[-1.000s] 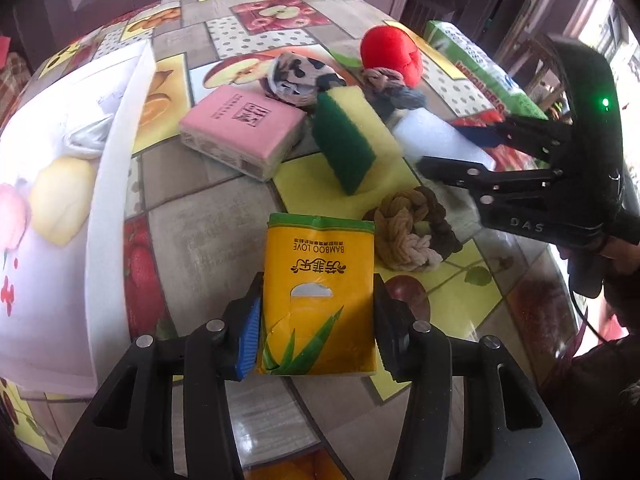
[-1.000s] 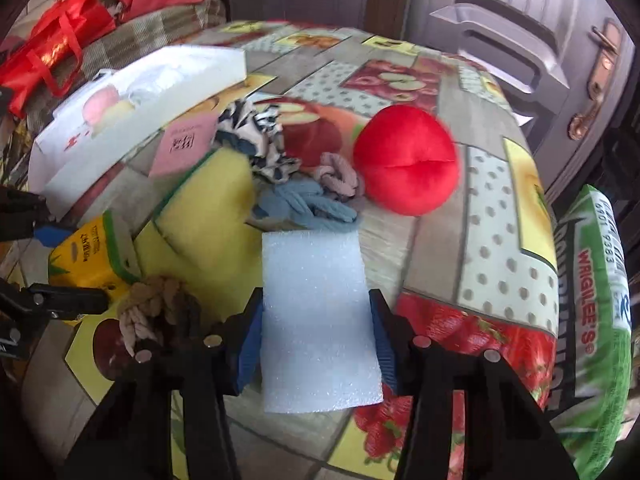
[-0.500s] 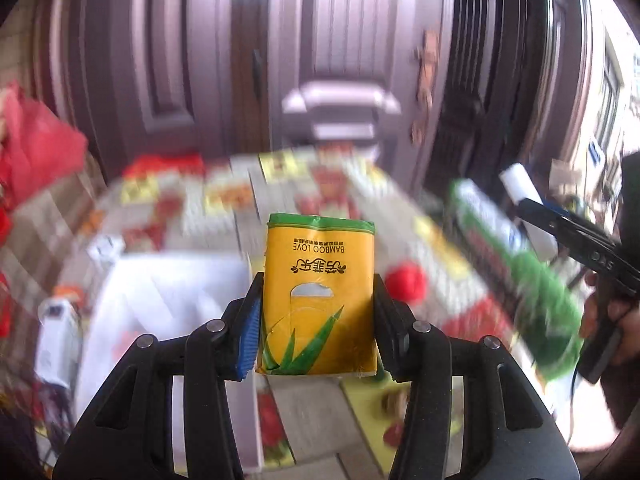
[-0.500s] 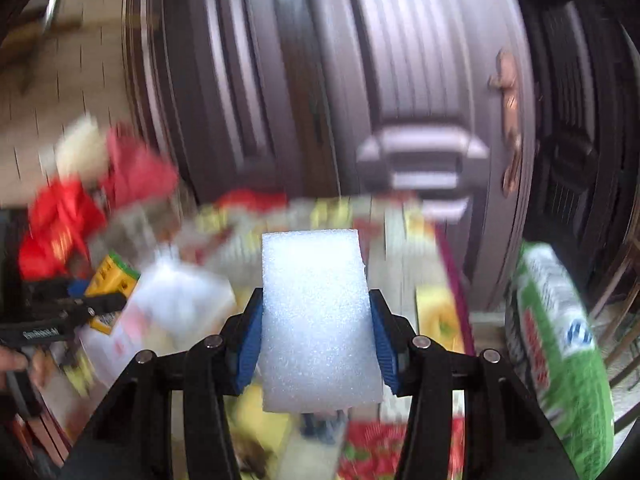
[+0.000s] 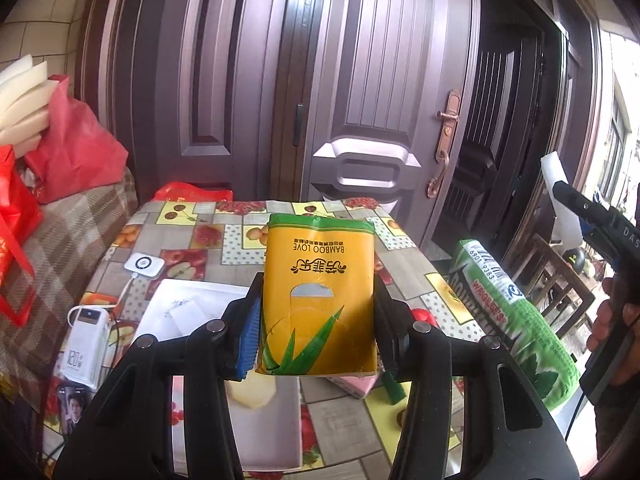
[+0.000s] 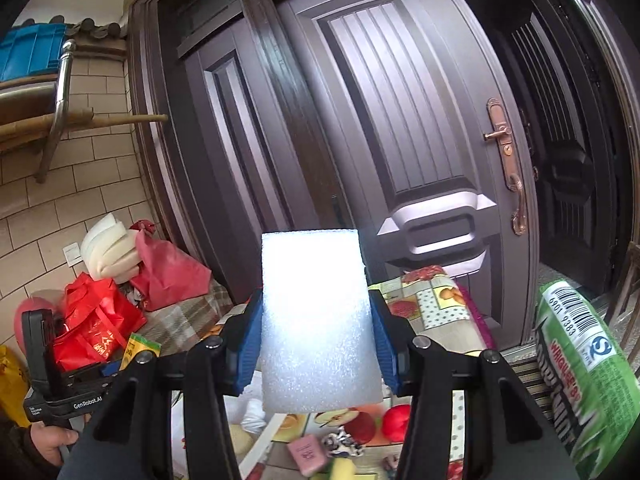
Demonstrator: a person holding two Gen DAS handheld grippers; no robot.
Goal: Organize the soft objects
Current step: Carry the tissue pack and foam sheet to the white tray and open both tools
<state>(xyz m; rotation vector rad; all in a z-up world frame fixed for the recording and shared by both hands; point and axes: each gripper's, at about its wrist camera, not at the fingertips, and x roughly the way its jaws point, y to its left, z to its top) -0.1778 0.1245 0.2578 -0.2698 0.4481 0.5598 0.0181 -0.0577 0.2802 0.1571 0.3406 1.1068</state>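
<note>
My left gripper (image 5: 316, 324) is shut on a yellow tissue pack (image 5: 318, 296) with a green top edge, held up above the fruit-patterned table (image 5: 192, 240). My right gripper (image 6: 318, 340) is shut on a white foam block (image 6: 318, 320), also lifted high and pointing at the door. In the left wrist view the right gripper (image 5: 568, 196) with its foam shows at the right edge. The right wrist view shows the left gripper (image 6: 132, 354) with the yellow pack (image 6: 140, 350) at the lower left. A red plush (image 6: 398, 416) and a pink pack (image 6: 308, 454) lie on the table below.
A white box (image 5: 188, 316) lies open on the table's left part, with a white power bank (image 5: 82, 346) and a small white charger (image 5: 143, 266) beside it. A big green bag (image 5: 516, 320) stands at the right. Red bags (image 6: 96, 328) pile up left. A purple door (image 5: 360, 100) stands behind.
Both grippers rose from the table with their loads and tilted up toward the door. The table and the other soft things dropped low in both views.
</note>
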